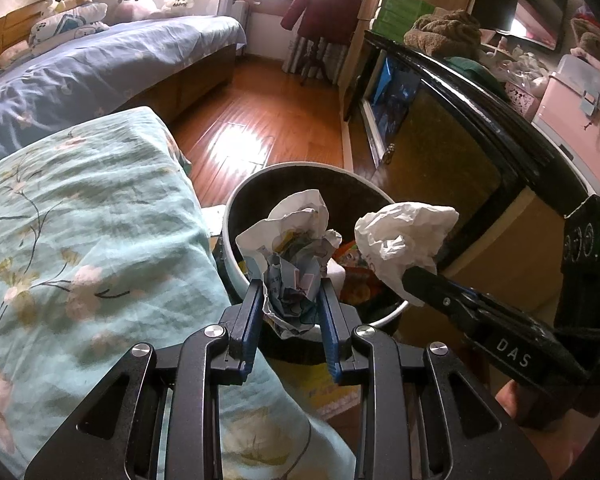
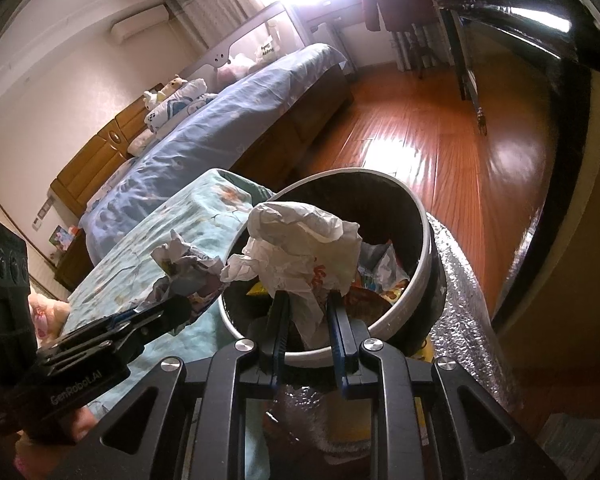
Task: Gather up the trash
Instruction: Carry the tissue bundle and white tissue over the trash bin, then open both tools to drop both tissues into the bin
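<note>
A round dark trash bin with a pale rim (image 1: pixel 236 216) (image 2: pixel 424 264) stands on the floor and holds colourful wrappers. My left gripper (image 1: pixel 290 292) is shut on a crumpled printed paper ball (image 1: pixel 296 264) just above the bin's near rim; it also shows in the right wrist view (image 2: pixel 172 308) with its paper ball (image 2: pixel 188 264). My right gripper (image 2: pixel 306 300) is shut on a crumpled white paper wad (image 2: pixel 300 240) over the bin; in the left wrist view this gripper (image 1: pixel 412 280) holds the white wad (image 1: pixel 400 236) at the bin's right side.
A table under a teal floral cloth (image 1: pixel 80 220) (image 2: pixel 160 248) stands left of the bin. A black-edged cabinet (image 1: pixel 480 120) runs along the right. A bed with blue bedding (image 1: pixel 80 68) lies beyond, with wood floor (image 1: pixel 268 120) between. Silver foil sheet (image 2: pixel 468 304) lies right of the bin.
</note>
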Available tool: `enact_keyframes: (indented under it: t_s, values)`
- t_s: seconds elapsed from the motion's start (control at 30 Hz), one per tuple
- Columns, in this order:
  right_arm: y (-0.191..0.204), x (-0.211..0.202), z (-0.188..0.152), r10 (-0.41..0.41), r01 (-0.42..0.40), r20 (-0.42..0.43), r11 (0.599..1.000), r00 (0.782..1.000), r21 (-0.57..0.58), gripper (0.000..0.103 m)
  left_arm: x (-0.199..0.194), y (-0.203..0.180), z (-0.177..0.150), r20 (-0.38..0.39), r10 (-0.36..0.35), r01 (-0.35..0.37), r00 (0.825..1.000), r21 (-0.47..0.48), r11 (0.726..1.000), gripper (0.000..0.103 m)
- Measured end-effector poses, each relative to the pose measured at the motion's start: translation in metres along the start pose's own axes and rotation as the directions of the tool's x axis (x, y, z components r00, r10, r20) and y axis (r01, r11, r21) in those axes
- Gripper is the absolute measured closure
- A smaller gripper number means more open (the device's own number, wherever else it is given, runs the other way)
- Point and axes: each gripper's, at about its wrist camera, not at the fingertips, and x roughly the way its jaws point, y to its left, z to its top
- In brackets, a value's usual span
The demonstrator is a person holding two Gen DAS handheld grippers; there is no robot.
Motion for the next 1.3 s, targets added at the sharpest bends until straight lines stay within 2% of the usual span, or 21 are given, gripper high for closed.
enact_keyframes:
  t_s: [0.73, 1.3]
  values:
    - [-0.007, 0.021, 0.022, -0.057, 0.057, -0.014, 0.998, 0.998, -0.023, 0.084, 0.026, 0.001, 0.013, -0.039, -0.008, 0.008, 0.999, -0.007, 1.000, 0.078]
    - [-0.008, 0.030, 0.033, -0.067, 0.067, -0.022, 0.998, 0.998, -0.015, 0.083, 0.036, -0.004, 0.023, -0.065, -0.002, 0.002, 0.998, -0.001, 1.000, 0.077]
